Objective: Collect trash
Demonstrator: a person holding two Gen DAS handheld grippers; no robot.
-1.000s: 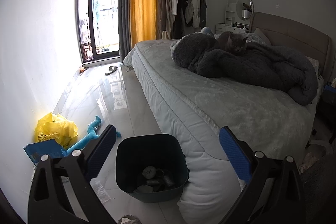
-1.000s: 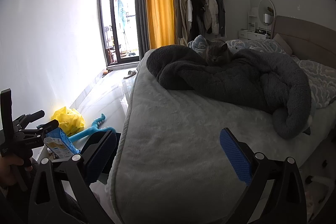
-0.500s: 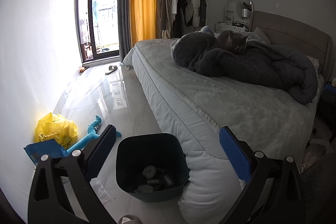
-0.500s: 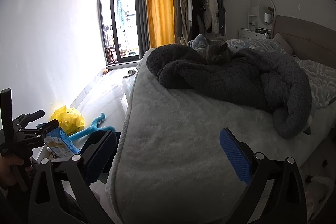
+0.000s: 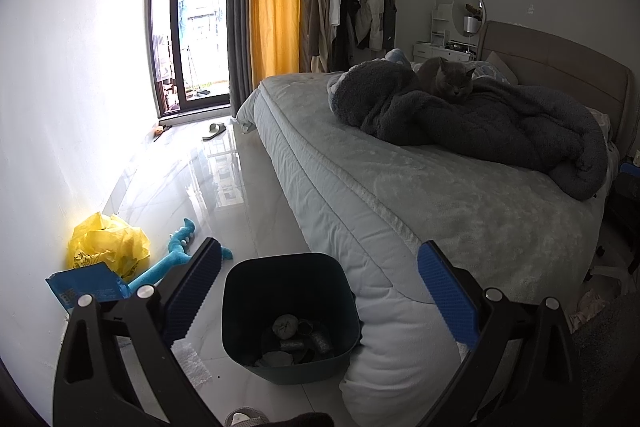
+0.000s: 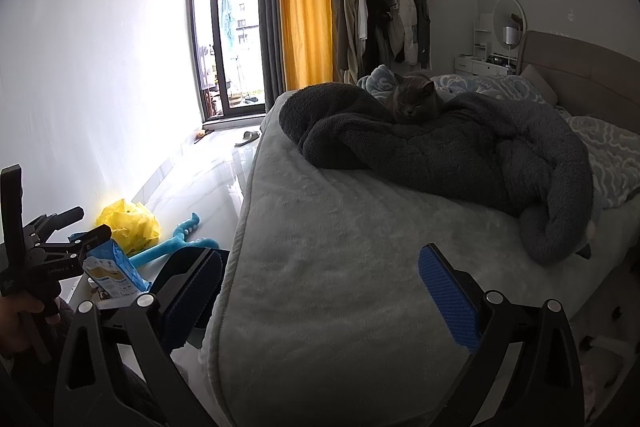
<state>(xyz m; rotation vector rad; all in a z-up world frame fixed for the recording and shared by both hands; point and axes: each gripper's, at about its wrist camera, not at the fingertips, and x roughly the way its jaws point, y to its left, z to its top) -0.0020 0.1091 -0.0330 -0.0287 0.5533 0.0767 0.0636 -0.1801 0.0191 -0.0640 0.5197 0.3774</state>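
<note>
On the floor by the bed corner: dark bin [image 5: 290, 315], upright, its side touching the hanging mattress edge.
Bin contents: a grey balled wad [image 5: 285, 325] plus a few dark crumpled bits at the bottom; details too dim to sort.
Left gripper [image 5: 316, 291]: hangs above the bin, blue pads [image 5: 447, 297] spread wide, nothing between them.
Right gripper [image 6: 318, 293]: over the near end of the bed [image 6: 360, 247], fingers wide apart, holding nothing.
Floor trash, wall side: yellow plastic bag [image 5: 106, 247] crumpled against the white wall; torn blue carton [image 5: 86, 285] just in front of it, touching or nearly so.
Blue plush toy [image 5: 170, 259]: lies on the tiles between the yellow bag and the bin, partly hidden behind the left finger.
Clear wrap scrap [image 5: 192, 363]: on the floor just left of the bin.
Right-wrist view: left gripper body shows at the left edge, with the blue carton beside its tip; contact can't be told.
Bed top: grey cat [image 6: 414, 99] sitting on a bunched dark fleece blanket [image 6: 460, 163].
Far end: slipper [image 5: 214, 131] on the floor near the balcony door.
</note>
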